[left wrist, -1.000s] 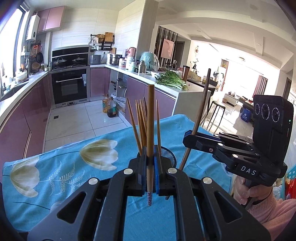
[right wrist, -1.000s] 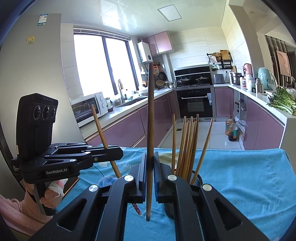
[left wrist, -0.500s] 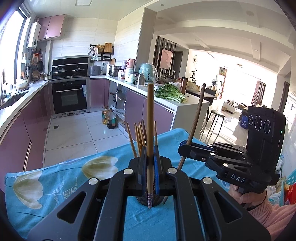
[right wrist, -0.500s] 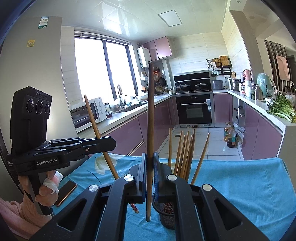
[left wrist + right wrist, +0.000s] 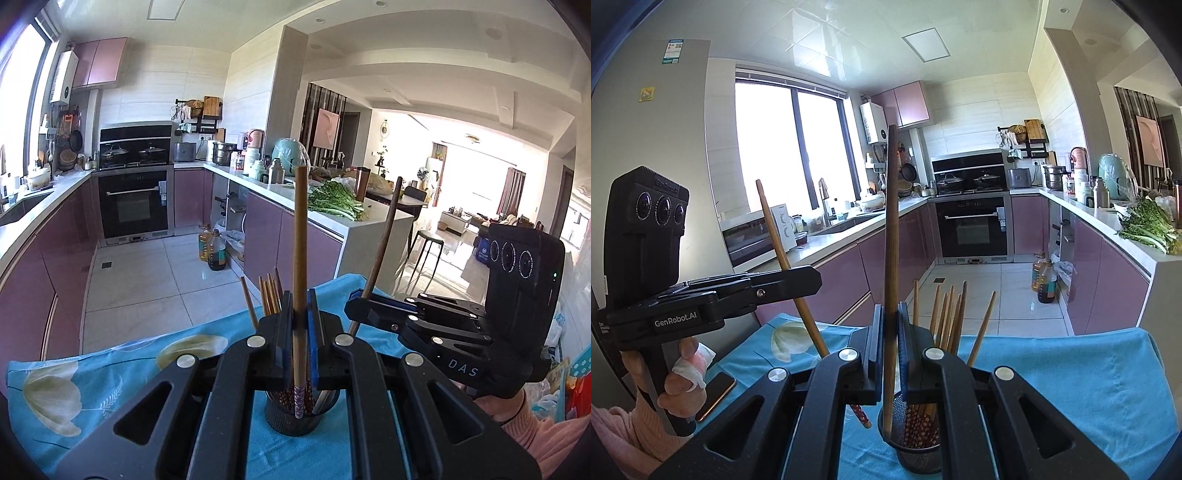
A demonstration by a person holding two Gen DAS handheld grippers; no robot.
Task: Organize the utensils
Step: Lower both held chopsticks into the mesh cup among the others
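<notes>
Chopsticks pinched upright in both my grippers: left gripper (image 5: 302, 325) and right gripper (image 5: 890, 332) each hang one over the mesh holder (image 5: 916, 439) just below. Next I'd lower, then release.

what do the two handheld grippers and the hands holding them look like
Both are matte black plastic with silver rivets and blue-lined fingers. The right gripper reads "DAS" in white and carries a boxy black camera block with three round lenses. The left gripper reads "GenRobot.AI" and has a similar three-lens block. Both wrists wear pink knit sleeves. The left hand has a white wrap on one finger. No cables show.
</notes>
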